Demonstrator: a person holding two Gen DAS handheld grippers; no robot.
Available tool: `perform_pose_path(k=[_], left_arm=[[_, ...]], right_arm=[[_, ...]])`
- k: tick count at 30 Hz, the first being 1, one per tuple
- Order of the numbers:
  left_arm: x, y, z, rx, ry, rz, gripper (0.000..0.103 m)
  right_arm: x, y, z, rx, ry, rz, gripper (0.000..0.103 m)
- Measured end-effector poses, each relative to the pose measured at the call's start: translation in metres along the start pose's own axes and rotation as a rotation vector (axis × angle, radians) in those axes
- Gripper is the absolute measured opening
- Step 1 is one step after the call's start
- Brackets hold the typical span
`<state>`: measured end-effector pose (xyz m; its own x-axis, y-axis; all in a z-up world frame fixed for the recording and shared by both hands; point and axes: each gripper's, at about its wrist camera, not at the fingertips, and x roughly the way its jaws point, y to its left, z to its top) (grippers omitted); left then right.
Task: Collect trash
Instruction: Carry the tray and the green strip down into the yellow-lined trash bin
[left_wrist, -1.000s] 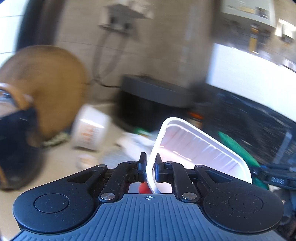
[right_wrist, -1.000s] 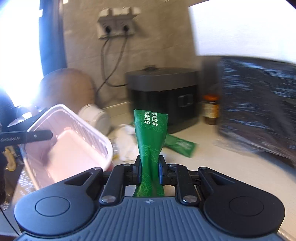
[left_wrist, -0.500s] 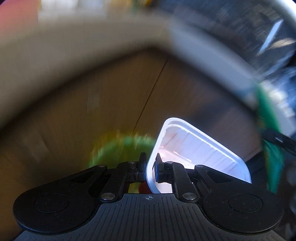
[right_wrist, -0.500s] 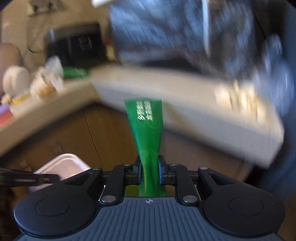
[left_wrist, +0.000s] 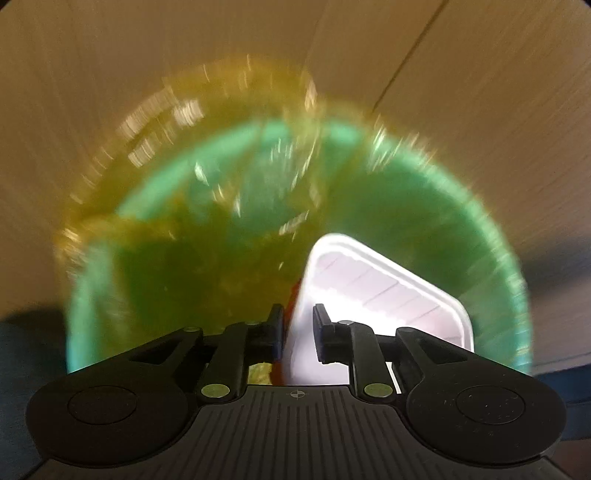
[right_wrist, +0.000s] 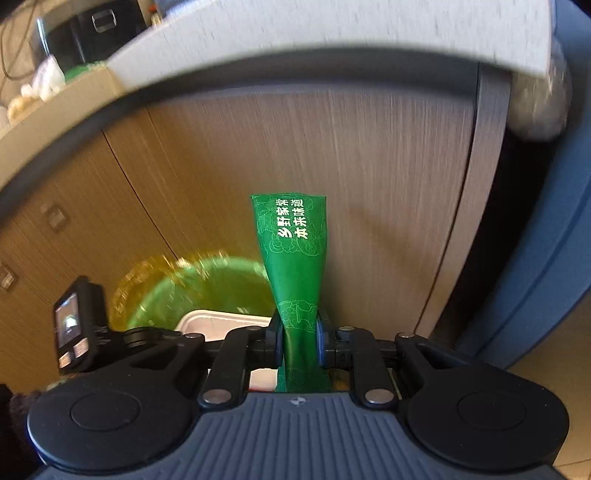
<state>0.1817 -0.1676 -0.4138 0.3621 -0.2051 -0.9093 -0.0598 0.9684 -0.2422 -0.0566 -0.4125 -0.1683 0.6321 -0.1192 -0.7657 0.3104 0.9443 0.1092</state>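
Observation:
A white plastic tray (left_wrist: 388, 295) hangs over a green bin (left_wrist: 480, 236) lined with a yellow bag; the bin is blurred. My left gripper (left_wrist: 295, 325) has the tray's wall between its jaws, which are opening, and the pads stand slightly off it. In the right wrist view my right gripper (right_wrist: 298, 339) is shut on a green snack packet (right_wrist: 291, 240) with white lettering, held upright above and to the right of the same bin (right_wrist: 207, 284). The tray (right_wrist: 221, 321) shows just left of my right gripper's fingers.
Wooden cabinet doors (right_wrist: 369, 166) stand behind the bin under a pale counter edge (right_wrist: 332, 33). A black appliance (right_wrist: 92, 29) and loose trash sit on the counter at top left. A blue surface (right_wrist: 554, 258) fills the right side. The left tool's small screen (right_wrist: 68, 325) is at lower left.
Both grippers dropped from counter height to the bin by the cabinets. The left jaws have parted around the tray wall. The right grip on the packet is unchanged.

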Motion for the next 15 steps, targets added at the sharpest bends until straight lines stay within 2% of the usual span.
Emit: perform_pose_path(k=[3,5,10,15], left_arm=[[0.015,0.009,-0.006,-0.015,0.037,-0.009,0.021],[0.010,0.013,-0.007,-0.018,0.024,-0.044,0.021],[-0.032,0.036,-0.004,0.004,-0.026,-0.179,0.021],[-0.089,0.049,-0.012,0.028,-0.101,-0.232,0.021]], right_arm=[[0.011,0.000,-0.004,-0.018,0.039,0.001,0.016],[0.017,0.004,-0.004,-0.034,0.061,0.018,0.016],[0.037,0.028,0.001,-0.147,0.106,0.090,0.016],[0.065,0.071,0.010,-0.323,0.154,0.178,0.016]])
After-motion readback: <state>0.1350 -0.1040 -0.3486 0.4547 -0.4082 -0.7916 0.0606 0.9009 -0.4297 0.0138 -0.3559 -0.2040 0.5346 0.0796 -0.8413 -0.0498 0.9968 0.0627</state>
